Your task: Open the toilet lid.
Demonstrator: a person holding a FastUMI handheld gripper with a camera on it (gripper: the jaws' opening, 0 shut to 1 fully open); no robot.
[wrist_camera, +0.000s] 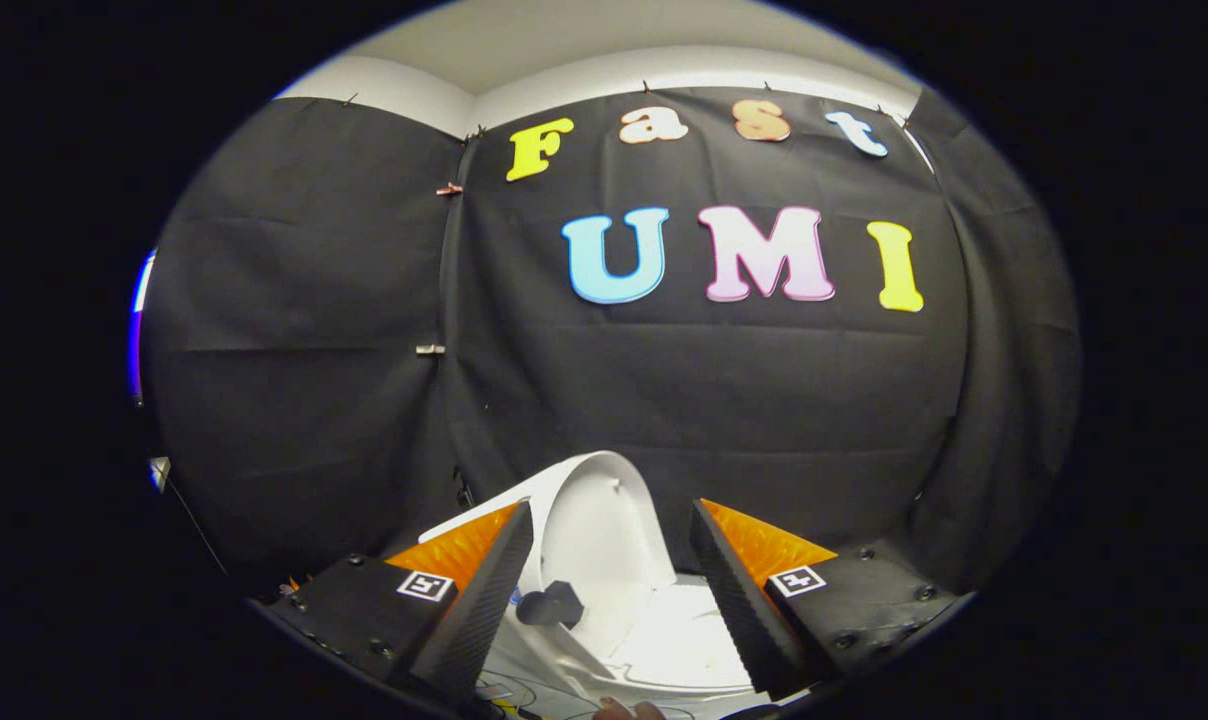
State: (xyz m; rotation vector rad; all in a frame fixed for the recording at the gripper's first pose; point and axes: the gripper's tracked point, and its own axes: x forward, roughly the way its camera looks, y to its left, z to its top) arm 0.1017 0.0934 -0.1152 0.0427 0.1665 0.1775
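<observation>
Lid [604, 520] stands raised between my spread claw [612, 575] fingers, unheld; I judge it could drop back if nudged forward.

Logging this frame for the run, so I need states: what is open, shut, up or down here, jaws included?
Toilet lid: raised, standing upright between the jaws.
Toilet bowl: uncovered below the lid.
Gripper: jaws open, apart on either side of the lid, not pressing on it.
</observation>
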